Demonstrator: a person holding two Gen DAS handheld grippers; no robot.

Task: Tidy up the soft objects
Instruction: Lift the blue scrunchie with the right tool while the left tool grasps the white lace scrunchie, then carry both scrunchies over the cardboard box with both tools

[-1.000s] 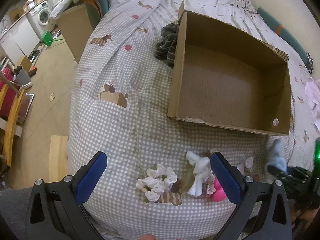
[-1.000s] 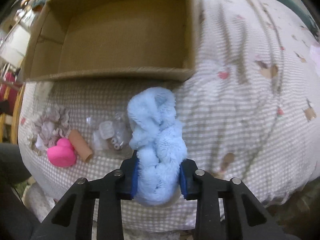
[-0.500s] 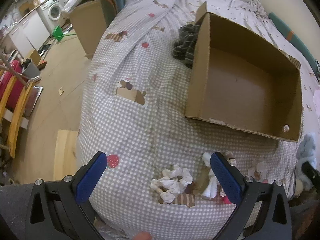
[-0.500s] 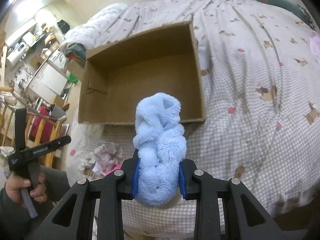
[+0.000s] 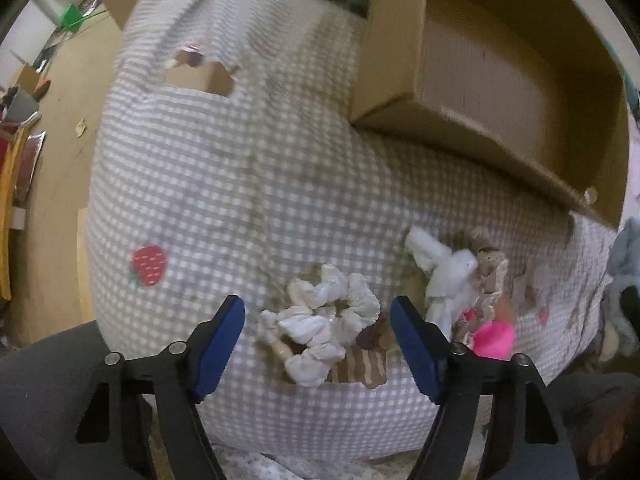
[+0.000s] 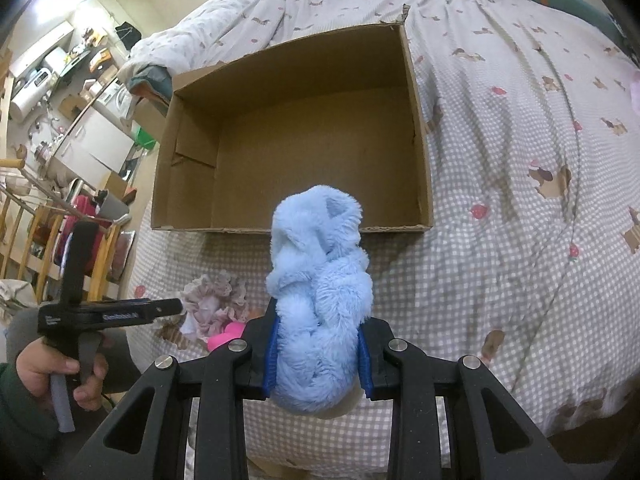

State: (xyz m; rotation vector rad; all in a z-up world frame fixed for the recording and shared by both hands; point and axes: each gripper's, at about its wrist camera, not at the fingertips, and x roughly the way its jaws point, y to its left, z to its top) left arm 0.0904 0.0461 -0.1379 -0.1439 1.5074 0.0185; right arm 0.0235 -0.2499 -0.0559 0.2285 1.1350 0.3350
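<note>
I've lifted the right gripper with the blue plush off the bed; it now hangs before the box. My left gripper has dropped closer, and the white scrunchie now sits between its spread fingers.

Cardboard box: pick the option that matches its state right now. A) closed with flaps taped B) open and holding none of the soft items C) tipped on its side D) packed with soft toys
B: the cardboard box sits open with a bare floor, while the right hand-held gripper grips the blue fluffy item in front of it.
</note>
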